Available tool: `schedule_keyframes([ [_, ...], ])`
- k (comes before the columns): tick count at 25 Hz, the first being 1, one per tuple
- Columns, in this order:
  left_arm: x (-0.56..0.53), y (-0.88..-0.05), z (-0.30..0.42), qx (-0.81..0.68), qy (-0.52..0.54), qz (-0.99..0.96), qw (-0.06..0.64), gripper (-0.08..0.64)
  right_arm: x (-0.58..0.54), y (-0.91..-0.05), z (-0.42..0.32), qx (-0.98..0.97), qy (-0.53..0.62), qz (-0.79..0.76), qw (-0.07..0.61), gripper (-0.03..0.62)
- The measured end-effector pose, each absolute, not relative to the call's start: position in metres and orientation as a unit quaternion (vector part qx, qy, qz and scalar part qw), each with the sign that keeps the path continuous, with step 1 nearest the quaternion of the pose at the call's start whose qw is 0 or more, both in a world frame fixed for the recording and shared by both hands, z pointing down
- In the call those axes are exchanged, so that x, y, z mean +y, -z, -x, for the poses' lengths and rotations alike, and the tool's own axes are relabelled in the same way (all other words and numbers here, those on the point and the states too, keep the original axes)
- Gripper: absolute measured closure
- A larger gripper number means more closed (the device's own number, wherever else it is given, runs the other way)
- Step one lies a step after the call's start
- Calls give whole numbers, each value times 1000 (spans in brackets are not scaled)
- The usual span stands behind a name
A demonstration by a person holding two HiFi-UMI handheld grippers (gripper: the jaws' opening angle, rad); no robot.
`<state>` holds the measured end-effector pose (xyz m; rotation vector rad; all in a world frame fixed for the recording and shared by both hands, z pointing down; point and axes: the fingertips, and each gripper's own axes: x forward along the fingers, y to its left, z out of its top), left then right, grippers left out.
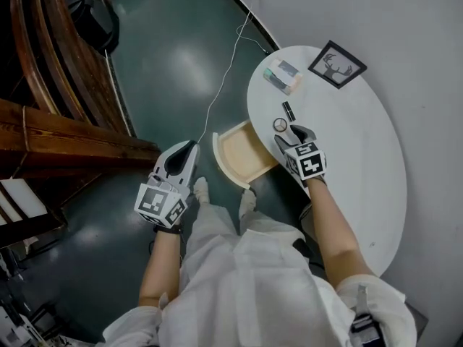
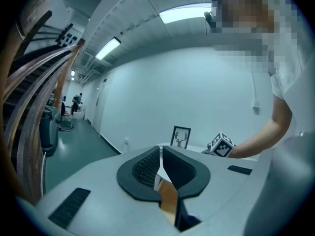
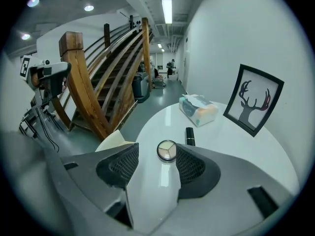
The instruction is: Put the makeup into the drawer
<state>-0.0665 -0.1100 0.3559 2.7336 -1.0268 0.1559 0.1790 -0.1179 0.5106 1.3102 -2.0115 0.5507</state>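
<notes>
Head view, looking steeply down at a round white tabletop (image 1: 362,165) with its drawer (image 1: 246,154) standing pulled out at the 9 o'clock edge; the drawer's pale interior is showing no makeup inside. The right gripper (image 1: 289,133) is hovering low over the tabletop with its jaws spread wide, and the round makeup compact (image 3: 167,150) is lying flat on the surface just at the jaw tips, at 12 o'clock from them; the pads are not pressing on it. A dark lipstick (image 1: 289,110) is lying just beyond the compact at 1 o'clock, apart from it. Farther back, a tissue pack (image 1: 283,76) is resting at 12 o'clock and a framed deer picture (image 1: 337,64) at 2 o'clock; neither appears to belong to the task. The left gripper (image 2: 161,157) is hanging off the tabletop over the floor, at 9 o'clock from the drawer, with its jaws brought together on nothing. Judged from this layout, the drawer is already open, but no item is yet being carried: both the compact and the lipstick are waiting to be grasped and placed inside, and the right gripper appears to be lining up on the compact as the first pick.
</notes>
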Motion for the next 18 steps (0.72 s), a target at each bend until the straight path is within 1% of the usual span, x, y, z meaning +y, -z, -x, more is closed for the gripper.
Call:
schedule_keyframes([
  [9,-142,-381,51,-330,-65,-934,121,529,-147,-542,-188,-745,-237,-510,358,379],
  [18,-149,-394,43,-325,-66,-934,133,529,-153,-564,-192,-729,-247,-512,382,377],
])
